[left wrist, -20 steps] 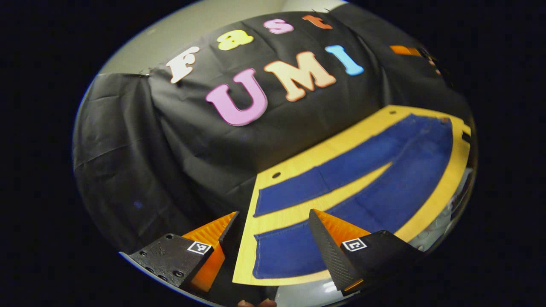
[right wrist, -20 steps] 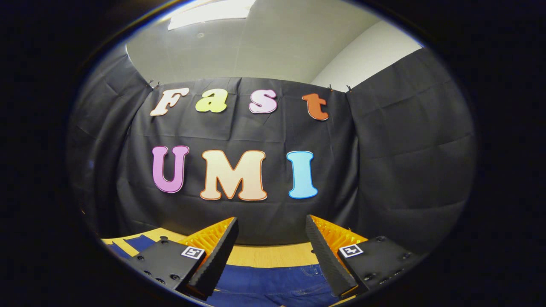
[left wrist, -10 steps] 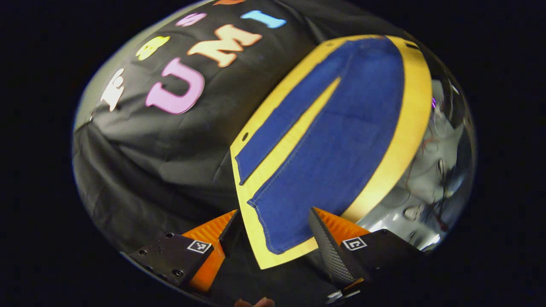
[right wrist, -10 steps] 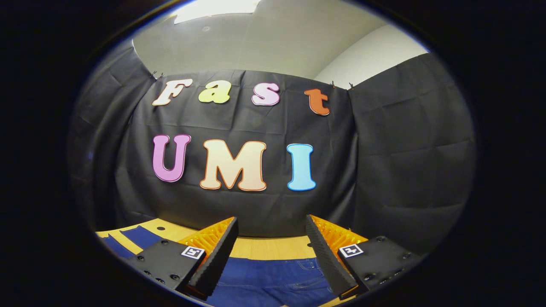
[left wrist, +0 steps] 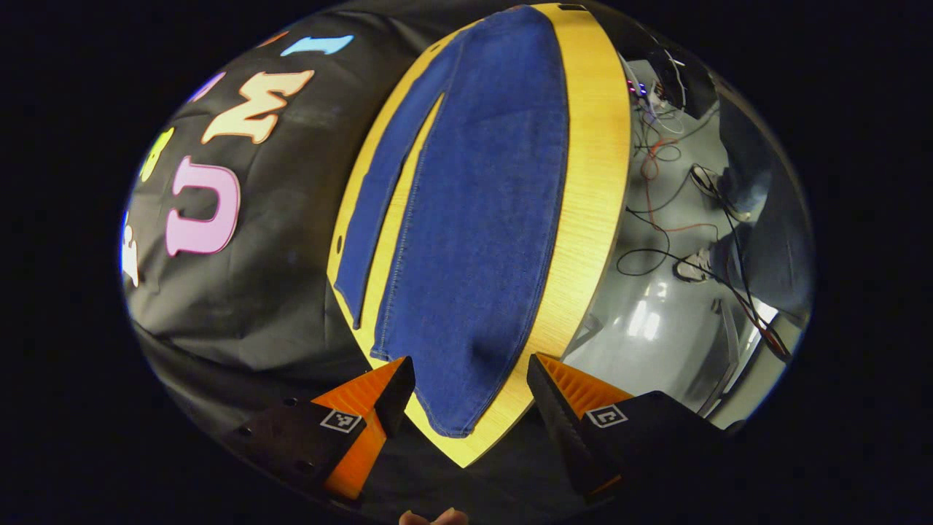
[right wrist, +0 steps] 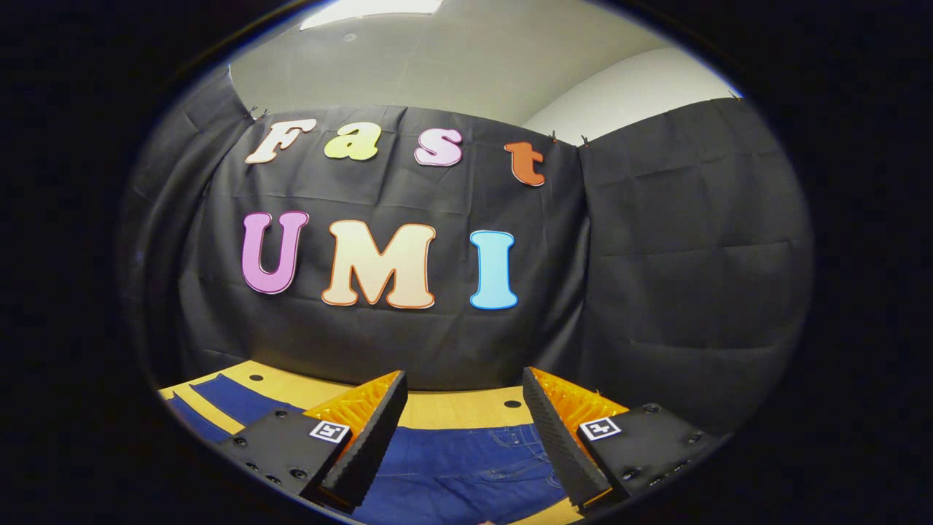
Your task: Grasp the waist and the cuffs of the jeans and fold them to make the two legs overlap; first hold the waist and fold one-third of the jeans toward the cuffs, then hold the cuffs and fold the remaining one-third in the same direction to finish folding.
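Jeans [left wrist: 474, 219] are lying flat on the tabletop [left wrist: 590, 182], long axis running 12 to 6. Your left hand-held gripper [left wrist: 466, 383] is hovering wide at the 6 o'clock cuff; your right hand-held gripper [right wrist: 463, 419] is gaping wide over the waist [right wrist: 466, 459].

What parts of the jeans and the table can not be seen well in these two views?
- Left gripper view: the jeans waist is cut off by the top edge.
- Right gripper view: the right gripper fingers hide parts of the waist; the cuffs lie past the left edge.
- Table legs: hidden under its top.
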Motion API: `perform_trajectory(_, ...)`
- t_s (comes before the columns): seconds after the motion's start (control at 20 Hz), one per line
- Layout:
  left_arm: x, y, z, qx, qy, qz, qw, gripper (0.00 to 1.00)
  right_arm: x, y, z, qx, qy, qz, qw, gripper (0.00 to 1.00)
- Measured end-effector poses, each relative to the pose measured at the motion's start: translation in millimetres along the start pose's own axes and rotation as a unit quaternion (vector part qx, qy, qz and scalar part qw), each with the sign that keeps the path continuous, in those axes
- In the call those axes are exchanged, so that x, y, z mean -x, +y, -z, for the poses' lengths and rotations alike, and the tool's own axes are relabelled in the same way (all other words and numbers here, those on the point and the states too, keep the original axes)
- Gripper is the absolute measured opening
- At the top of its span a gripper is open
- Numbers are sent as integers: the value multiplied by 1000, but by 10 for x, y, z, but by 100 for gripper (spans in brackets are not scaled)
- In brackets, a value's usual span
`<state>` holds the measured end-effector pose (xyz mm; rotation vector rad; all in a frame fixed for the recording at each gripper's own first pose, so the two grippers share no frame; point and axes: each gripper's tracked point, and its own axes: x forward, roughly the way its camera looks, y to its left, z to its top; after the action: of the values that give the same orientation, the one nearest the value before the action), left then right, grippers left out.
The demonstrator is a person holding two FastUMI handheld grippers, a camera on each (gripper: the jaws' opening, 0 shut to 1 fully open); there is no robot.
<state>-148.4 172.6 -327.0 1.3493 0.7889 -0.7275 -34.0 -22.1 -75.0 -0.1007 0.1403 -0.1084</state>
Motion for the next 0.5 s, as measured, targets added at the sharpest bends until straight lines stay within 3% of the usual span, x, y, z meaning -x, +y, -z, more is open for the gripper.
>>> perform_trajectory(0.2,-185,77,-65,-22,-12,10,1000,94,34,-15,49,12,3,16,1000,100)
perform_trajectory(0.25,-227,147,-107,-39,-17,4,999,83,46,-16,48,13,3,20,1000,100)
perform_trajectory(0.3,-272,200,-126,-53,-22,2,998,83,60,-19,56,13,4,24,1000,100)
perform_trajectory(0.4,-407,162,-102,-58,-21,27,998,77,87,-8,81,17,8,30,999,98)
perform_trajectory(0.5,-469,130,-58,-61,-20,42,997,47,118,1,91,27,9,33,999,100)
